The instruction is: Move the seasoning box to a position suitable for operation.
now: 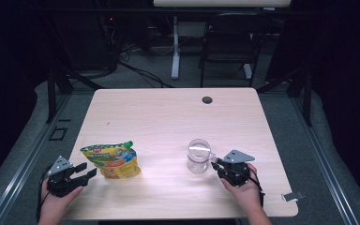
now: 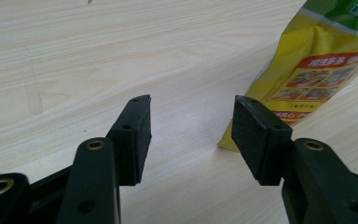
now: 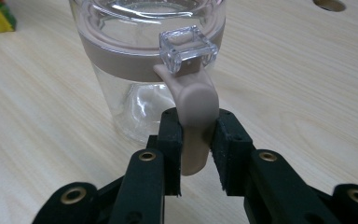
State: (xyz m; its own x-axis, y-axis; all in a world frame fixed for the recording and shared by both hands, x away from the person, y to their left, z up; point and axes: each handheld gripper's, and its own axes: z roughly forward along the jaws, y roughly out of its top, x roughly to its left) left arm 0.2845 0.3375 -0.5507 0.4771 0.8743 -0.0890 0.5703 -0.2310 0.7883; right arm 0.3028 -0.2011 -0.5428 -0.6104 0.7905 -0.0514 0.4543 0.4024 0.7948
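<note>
A yellow pouch (image 1: 111,161) with a green top stands at the table's front left. My left gripper (image 1: 87,170) is open just left of it, not touching; in the left gripper view the pouch (image 2: 307,74) rises beyond the right pad of the left gripper (image 2: 192,102). A clear jar (image 1: 198,156) with a beige collar stands right of centre. My right gripper (image 1: 214,163) reaches it from the right. In the right gripper view the right gripper (image 3: 196,116) is shut on the beige handle (image 3: 195,100) of the jar (image 3: 135,100), under a clear square latch (image 3: 186,46).
The light wooden table (image 1: 168,117) has a round cable hole (image 1: 207,100) near its far edge. A small metal clip (image 1: 291,197) lies at the front right corner. A black chair (image 1: 229,42) and a white desk leg (image 1: 175,51) stand beyond the table.
</note>
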